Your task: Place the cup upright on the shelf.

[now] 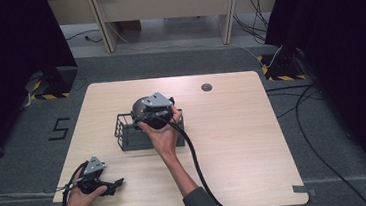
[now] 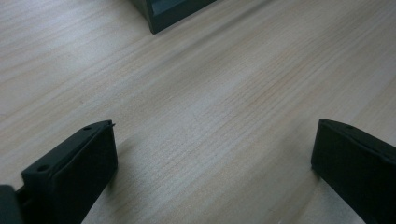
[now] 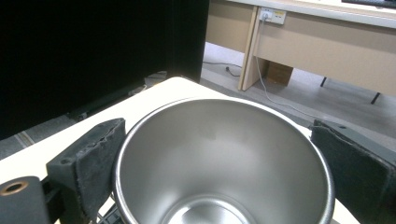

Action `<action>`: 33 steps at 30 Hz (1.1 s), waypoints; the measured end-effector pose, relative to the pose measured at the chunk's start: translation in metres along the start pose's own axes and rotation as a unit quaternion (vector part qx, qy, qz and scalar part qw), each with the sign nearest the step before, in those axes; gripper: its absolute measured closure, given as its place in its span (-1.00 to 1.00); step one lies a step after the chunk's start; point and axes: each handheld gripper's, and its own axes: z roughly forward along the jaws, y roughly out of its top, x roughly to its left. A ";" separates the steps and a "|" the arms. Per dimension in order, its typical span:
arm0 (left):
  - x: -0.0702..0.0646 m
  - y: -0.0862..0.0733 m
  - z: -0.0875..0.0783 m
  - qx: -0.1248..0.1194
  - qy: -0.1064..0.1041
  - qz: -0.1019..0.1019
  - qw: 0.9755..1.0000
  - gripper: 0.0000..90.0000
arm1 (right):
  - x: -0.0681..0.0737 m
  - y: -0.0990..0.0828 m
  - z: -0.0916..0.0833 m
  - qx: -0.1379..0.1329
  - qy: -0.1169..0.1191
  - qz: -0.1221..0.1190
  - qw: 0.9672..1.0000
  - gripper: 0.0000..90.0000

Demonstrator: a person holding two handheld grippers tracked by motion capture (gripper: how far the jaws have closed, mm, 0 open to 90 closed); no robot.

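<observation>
At tabletop centre (image 1: 235, 143), right gripper (image 3: 219, 154) over black wire basket (image 1: 123, 131); jaws flank polished steel cup (image 3: 224, 158), contact unclear. Left gripper (image 1: 109, 185) idle, jaws apart. Placement apparently unfinished.

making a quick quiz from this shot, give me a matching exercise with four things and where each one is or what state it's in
Things:
1. left gripper
2. right gripper
3. wire basket
4. steel cup

Places or states:
A. near the middle of the table, dark
B. shiny and empty inside
C. open over bare wood at the table's near left corner
D. jaws on either side of the cup, over the basket

Pairs: 1-C, 2-D, 3-A, 4-B
</observation>
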 end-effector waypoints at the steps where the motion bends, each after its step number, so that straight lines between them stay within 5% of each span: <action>1: 0.000 0.000 0.000 0.000 0.000 0.000 1.000 -1.00 | 0.002 -0.002 0.003 0.005 -0.001 0.000 1.000 -0.86; 23: 0.000 0.000 0.000 -0.001 0.000 0.000 1.000 -1.00 | -0.001 -0.029 0.018 0.030 0.013 0.029 0.999 -0.87; 33: 0.000 0.000 0.000 -0.002 0.000 0.000 1.000 -1.00 | -0.002 -0.025 0.015 0.031 0.022 0.030 0.999 -0.88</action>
